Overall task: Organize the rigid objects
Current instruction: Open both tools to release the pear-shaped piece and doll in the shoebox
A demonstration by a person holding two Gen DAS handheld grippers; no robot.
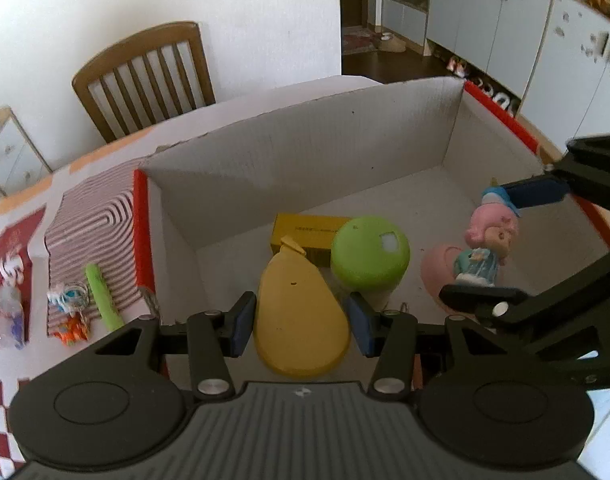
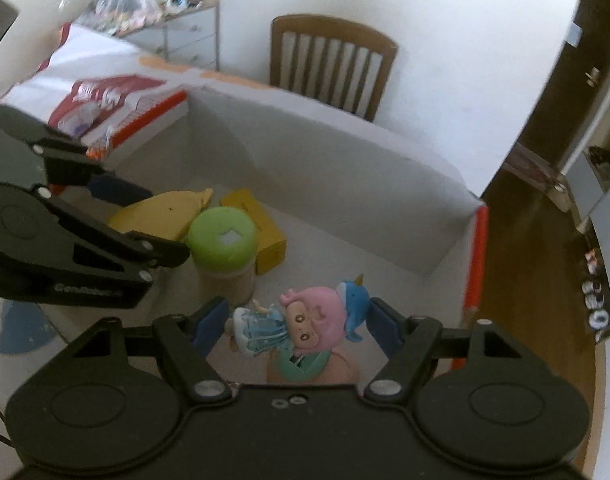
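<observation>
While both grippers hang over the open box, the scene reads as follows.

Step in hand: placing; two toys are being carried into the white cardboard box [image 1: 305, 152], which sits on the table beside a chair [image 1: 145, 76].

Left gripper [image 1: 301, 322]: clasps a yellow teardrop-shaped piece [image 1: 301, 320] between its blue pads [image 1: 241, 324], low over the near part of the box floor; whether the piece already rests on the floor I cannot tell.

Right gripper [image 2: 299, 326]: grips a pink-haired doll [image 2: 297, 320] lying crosswise between its pads, which bear on the doll's feet and its blue hat. Beneath it lies a pink heart-shaped thing [image 1: 437, 264].

Already in the box: a green-lidded jar [image 1: 369, 256] upright near the middle, with a yellow carton [image 1: 305, 232] just behind it.

Still outside: a green stick [image 1: 103, 296] and small colourful trinkets [image 1: 71, 300] on the box's flap at the left.

Next move, as I judge it: each gripper needs a free patch of floor, then a gentle lowering before the jaws part; the doll should clear the jar and come down beside the heart.

Risk: letting go too high could tip the doll onto the jar.
</observation>
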